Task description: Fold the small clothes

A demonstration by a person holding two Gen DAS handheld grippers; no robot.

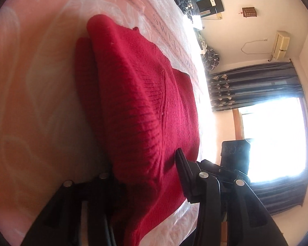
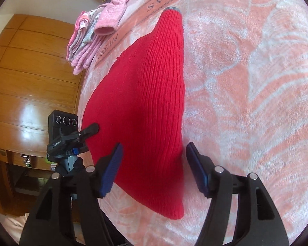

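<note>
right gripper (image 2: 153, 153): fingers spread wide, blue ribbed pads (image 2: 112, 170) on either side of the near end of the red knitted garment (image 2: 145, 106), nothing clamped; pads stand clear of the knit on both sides as far as can be told.

left gripper (image 1: 143, 164): seen in the right wrist view (image 2: 90, 129) at the garment's left edge, its black finger tip lying against the knit. in its own view one black finger (image 1: 181, 164) rests on the red knit (image 1: 137, 106); the opposite finger is hidden under the fabric, which passes between the two. whether the fabric is pinched or merely lying in a parted jaw, cannot tell.

red knitted garment: ribbed, folded lengthwise, lying flat on the bed; narrow far end finished with a grey band (image 2: 172, 8); layered edges visible in the left wrist view.

bedspread (image 2: 246, 82): plush, pink with white leaf pattern, a lettered border strip (image 2: 154, 4) running beyond the garment's far end.

stack of pink and grey clothes (image 2: 88, 41): folded, at the bed's far edge, well apart from the red garment.

room: wooden wardrobe panels (image 2: 30, 61) beyond the bed; dark blue curtains (image 1: 256, 86), bright window (image 1: 273, 139), wall air-conditioning unit (image 1: 281, 45).
</note>
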